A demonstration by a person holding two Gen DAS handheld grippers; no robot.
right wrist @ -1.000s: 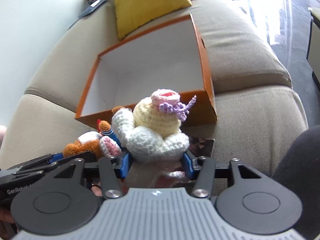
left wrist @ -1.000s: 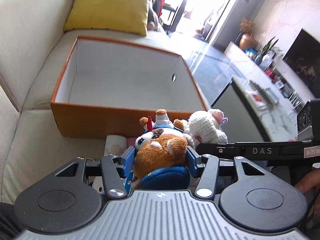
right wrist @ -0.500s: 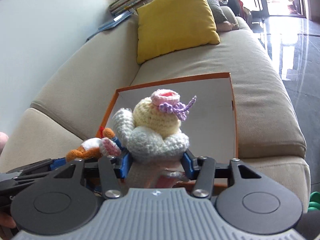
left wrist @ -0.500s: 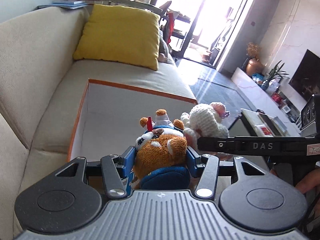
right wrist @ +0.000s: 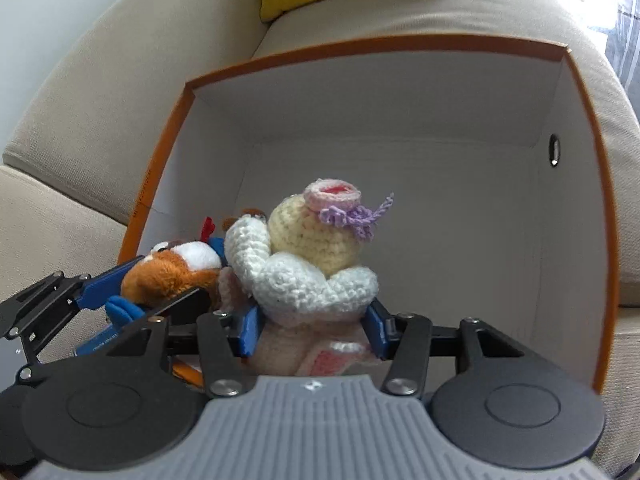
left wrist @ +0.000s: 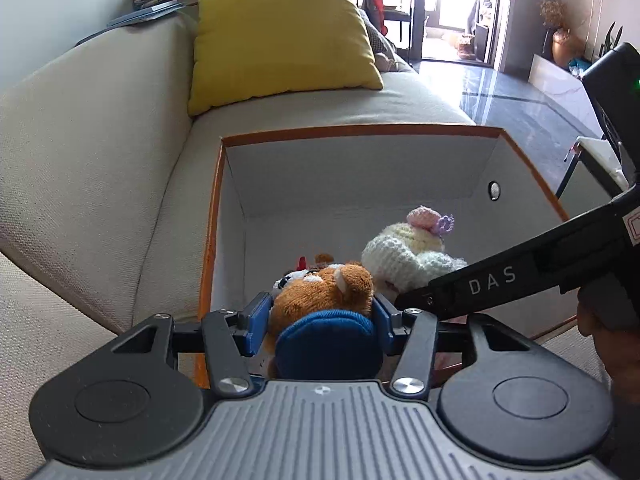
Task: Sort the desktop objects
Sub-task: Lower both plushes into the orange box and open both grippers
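Inside the open orange cardboard box with white walls (right wrist: 576, 216), the floor lies bare and wide. Left tongs (left wrist: 318, 312) and right tongs (right wrist: 312, 328) crowd its near-left corner, side by side.

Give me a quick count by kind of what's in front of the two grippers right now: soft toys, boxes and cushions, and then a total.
Soft toys: 2, the brown plush in the left gripper and the white crochet doll in the right gripper
Boxes: 1, the orange box
Cushions: 1, the yellow cushion
Total: 4
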